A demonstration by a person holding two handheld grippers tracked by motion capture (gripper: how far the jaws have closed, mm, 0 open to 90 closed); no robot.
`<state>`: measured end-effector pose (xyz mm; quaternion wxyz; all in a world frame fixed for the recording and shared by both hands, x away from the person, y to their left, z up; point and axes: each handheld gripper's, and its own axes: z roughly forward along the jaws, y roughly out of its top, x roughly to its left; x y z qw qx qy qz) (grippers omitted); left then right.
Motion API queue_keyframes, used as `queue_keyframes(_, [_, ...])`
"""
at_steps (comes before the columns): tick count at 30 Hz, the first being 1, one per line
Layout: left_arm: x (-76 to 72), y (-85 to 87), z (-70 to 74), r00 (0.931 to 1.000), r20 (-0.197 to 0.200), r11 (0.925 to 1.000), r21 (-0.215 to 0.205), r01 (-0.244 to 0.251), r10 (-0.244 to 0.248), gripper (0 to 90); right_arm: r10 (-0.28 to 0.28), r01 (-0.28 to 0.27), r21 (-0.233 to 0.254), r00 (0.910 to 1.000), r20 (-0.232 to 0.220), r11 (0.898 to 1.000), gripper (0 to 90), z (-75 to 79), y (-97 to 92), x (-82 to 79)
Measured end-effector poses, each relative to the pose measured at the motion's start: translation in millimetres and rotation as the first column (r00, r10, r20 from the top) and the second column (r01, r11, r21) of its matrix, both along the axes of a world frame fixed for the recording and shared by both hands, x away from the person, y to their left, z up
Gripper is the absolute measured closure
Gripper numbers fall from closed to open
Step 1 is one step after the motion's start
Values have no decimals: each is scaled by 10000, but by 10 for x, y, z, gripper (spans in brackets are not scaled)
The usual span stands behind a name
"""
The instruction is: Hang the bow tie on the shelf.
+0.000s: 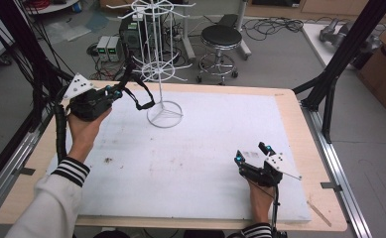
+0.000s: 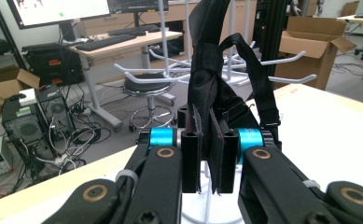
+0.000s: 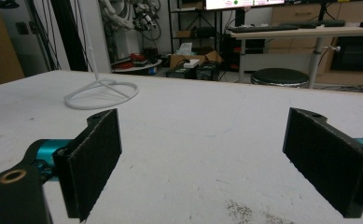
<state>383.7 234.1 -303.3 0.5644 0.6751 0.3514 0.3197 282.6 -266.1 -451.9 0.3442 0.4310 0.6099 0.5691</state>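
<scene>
Left gripper view: left claw (image 2: 209, 158) pinches a black strap (image 2: 207, 84), its loop rising before the white rack (image 2: 170, 70). High view: left hand (image 1: 84, 126) raised beside the rack; right claw (image 1: 250, 154) low on the counter (image 1: 190, 158), well apart. Right gripper view: jaws wide, nothing between.

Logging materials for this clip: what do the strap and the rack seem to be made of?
Strap in the left hand-held gripper: matte black woven webbing, probably nylon; it folds and droops limply. Rack: thin wire, glossy white coating, likely painted or coated metal, judging by its slim rigid arms and ring base.
</scene>
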Motion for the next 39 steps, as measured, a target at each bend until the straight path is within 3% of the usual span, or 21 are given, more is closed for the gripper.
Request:
queue_keyframes(17, [257,-79,-200,9980,-531,9994,81,-331,335,841,-7,7,-46,10000,1,10000,107,0,0,0])
queue_keyframes(31, [307,-171,-272,9953,-946,9997,117,-196,206,828,-22,22,-52,10000,-4,10000,106,0,3,-1])
queue_keyframes(32, [308,-163,-272,9937,-1105,9998,99,-200,209,782,-16,16,-54,10000,-1,10000,107,0,4,-1])
queue_keyframes(33, [309,-151,-276,9927,-1202,9999,91,-124,134,663,8,-8,-72,10000,17,10000,106,0,5,0])
queue_keyframes(34, [306,-151,-286,9928,-1156,9992,255,-292,319,663,8,-8,-72,10000,17,10000,106,0,5,0])
queue_keyframes(36, [291,-157,-312,9919,-1025,9961,542,-697,750,350,17,-17,-103,10000,31,9999,106,0,5,1])
queue_keyframes(37, [285,-143,-328,9921,-1107,9973,500,-537,589,252,21,-21,-95,10000,25,10000,106,1,5,0])
queue_keyframes(39, [253,-109,-366,9931,-1131,9993,240,-293,318,144,20,-20,-87,10000,32,10000,107,0,4,1])
